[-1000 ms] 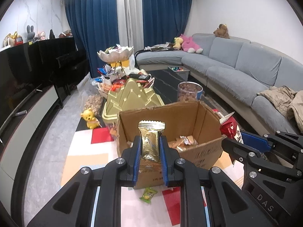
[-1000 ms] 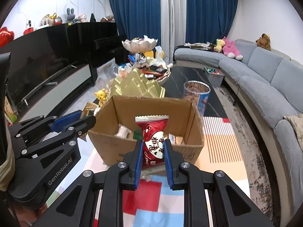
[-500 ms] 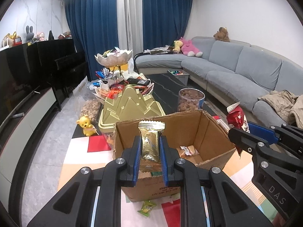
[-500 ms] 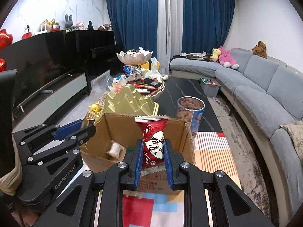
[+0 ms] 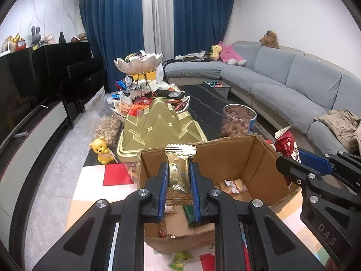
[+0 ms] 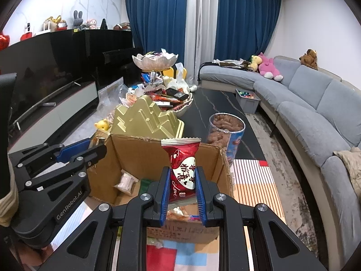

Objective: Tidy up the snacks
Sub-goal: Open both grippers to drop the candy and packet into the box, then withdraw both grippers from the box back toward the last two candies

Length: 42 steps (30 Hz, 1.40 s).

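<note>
My left gripper [image 5: 179,178] clamps a gold packet [image 5: 179,171] and my right gripper [image 6: 182,180] a red packet [image 6: 181,169], both low-centre over the box [image 5: 255,155].

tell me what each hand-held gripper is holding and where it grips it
Left hand-held gripper: gold packet, pinched at its lower half. Right hand-held gripper: red packet, also by its lower half.

Gold foil packet [image 5: 179,174] shines between blue-padded jaws, and a red packet [image 6: 182,172] shows a white heart. Brown cardboard box [image 5: 257,158] sits before a gold peaked lid [image 5: 161,122].
</note>
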### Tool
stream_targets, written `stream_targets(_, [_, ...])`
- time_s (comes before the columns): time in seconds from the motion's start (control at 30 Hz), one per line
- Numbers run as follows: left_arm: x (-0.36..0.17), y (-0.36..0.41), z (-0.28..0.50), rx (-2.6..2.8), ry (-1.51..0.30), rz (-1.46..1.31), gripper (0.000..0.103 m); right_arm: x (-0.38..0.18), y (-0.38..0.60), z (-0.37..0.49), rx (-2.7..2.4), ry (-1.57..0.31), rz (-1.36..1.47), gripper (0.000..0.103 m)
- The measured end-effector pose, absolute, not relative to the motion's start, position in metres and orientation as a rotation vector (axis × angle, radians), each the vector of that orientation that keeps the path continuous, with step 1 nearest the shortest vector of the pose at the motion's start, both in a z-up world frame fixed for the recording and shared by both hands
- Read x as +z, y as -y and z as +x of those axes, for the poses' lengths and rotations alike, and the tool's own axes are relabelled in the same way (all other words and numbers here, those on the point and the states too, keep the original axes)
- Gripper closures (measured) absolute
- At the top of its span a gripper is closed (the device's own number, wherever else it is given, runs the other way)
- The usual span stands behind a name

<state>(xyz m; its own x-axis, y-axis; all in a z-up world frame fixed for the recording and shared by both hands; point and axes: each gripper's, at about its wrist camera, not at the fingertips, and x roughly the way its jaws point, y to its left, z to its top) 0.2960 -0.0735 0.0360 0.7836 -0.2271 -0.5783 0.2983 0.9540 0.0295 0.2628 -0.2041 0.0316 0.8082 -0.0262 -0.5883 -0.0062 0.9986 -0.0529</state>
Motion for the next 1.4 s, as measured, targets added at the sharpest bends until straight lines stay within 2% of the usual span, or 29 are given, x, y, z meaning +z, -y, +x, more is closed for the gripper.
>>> stream_targets(0.47, [0.019, 0.075, 0.316, -0.294, -0.655, 0.114, 0.081, 0.022, 0.207, 0.287, -0.009, -0.668, -0.072, 0.08])
stream_targets(0.5, [0.019, 0.075, 0.316, -0.295, -0.657, 0.111, 0.079, 0.022, 0.208, 0.287, -0.009, -0.668, -0.075, 0.08])
stream_targets(0.57, [0.019, 0.074, 0.315, -0.288, -0.653, 0.115, 0.062, 0.021, 0.207, 0.286, -0.011, -0.665, -0.087, 0.079])
stream_targets(0.6, [0.02, 0.074, 0.314, -0.284, -0.648, 0.118, 0.058, 0.022, 0.207, 0.286, -0.01, -0.664, -0.091, 0.076])
stream_targets(0.67, [0.022, 0.073, 0.31, -0.272, -0.634, 0.124, 0.05, 0.023, 0.206, 0.283, -0.014, -0.652, -0.1, 0.056])
stream_targets(0.7, [0.022, 0.072, 0.309, -0.265, -0.631, 0.127, 0.048, 0.024, 0.206, 0.282, -0.021, -0.643, -0.104, 0.04])
stream_targets(0.73, [0.023, 0.071, 0.308, -0.262, -0.629, 0.127, 0.042, 0.026, 0.206, 0.279, -0.035, -0.626, -0.111, 0.029])
stream_targets(0.8, [0.024, 0.068, 0.305, -0.24, -0.62, 0.127, 0.033, 0.029, 0.206, 0.276, -0.054, -0.608, -0.119, 0.024])
stream_targets(0.97, [0.027, 0.064, 0.298, -0.217, -0.61, 0.136, 0.022, 0.032, 0.208, 0.271, -0.067, -0.606, -0.11, 0.024])
stream_targets(1.07, [0.028, 0.063, 0.292, -0.209, -0.599, 0.143, 0.018, 0.033, 0.212, 0.267, -0.072, -0.609, -0.084, 0.024])
stream_targets(1.4, [0.035, 0.061, 0.274, -0.209, -0.581, 0.132, 0.016, 0.035, 0.218, 0.25, -0.085, -0.599, -0.048, 0.024])
